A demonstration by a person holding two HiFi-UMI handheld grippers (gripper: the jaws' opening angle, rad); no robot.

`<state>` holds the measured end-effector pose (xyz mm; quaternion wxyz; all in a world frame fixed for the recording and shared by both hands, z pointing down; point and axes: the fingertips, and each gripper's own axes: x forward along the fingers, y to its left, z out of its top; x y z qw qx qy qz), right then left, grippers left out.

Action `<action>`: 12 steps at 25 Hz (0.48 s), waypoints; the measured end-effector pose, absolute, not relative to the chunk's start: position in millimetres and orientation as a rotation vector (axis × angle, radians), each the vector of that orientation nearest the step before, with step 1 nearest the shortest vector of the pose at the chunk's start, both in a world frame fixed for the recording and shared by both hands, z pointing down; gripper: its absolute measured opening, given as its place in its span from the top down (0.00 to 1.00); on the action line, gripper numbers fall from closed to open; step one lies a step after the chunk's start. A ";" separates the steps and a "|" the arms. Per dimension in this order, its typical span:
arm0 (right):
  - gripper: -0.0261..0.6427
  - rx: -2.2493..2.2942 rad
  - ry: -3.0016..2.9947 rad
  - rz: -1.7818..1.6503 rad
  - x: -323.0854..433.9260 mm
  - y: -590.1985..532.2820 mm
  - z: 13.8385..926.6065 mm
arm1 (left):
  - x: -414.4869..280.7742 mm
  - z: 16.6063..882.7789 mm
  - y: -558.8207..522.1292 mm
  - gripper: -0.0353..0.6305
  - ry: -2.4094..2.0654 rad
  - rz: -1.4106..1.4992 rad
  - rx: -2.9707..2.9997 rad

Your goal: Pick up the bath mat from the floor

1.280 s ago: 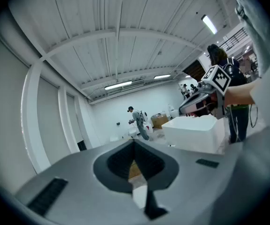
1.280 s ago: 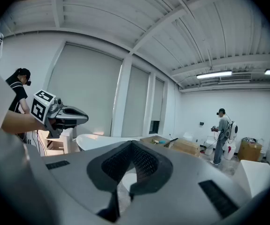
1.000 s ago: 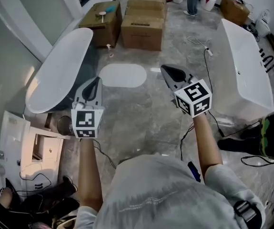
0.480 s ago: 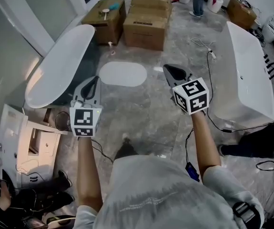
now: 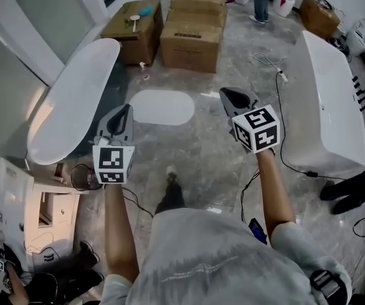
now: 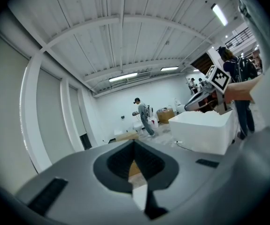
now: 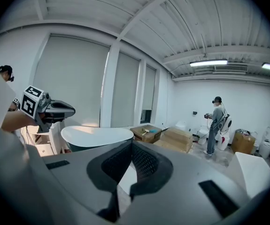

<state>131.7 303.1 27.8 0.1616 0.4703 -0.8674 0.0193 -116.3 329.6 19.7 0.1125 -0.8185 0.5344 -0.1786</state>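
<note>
On the left gripper [image 5: 127, 108] sits a square-marked cube [image 5: 113, 164].

The floor [image 5: 201, 164] is grey veined stone with a faint sheen. The mat [image 5: 163, 107], at twelve o'clock, looks white, matt and smooth. The nine o'clock tub [image 5: 74, 100] and three o'clock tub [image 5: 325, 100] are glossy white. The boxes [image 5: 192, 33] are matt brown cardboard. The left gripper [image 5: 129, 107] and right gripper [image 5: 224, 93] have matt grey plastic shells and ribbed black pads [image 7: 143, 162].

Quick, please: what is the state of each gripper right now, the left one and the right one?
Left gripper: closed, holding nothing.
Right gripper: closed, holding nothing.
</note>
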 end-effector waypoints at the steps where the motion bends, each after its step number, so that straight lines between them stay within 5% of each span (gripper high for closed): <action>1: 0.94 1.344 -2.473 0.065 128.4 288.2 28.2 | -121.2 19.8 313.4 0.93 1.567 -0.526 -2.406; 12: 0.94 1.323 -2.430 0.042 61.3 137.1 25.9 | -168.4 22.7 149.0 0.93 1.488 -0.566 -2.458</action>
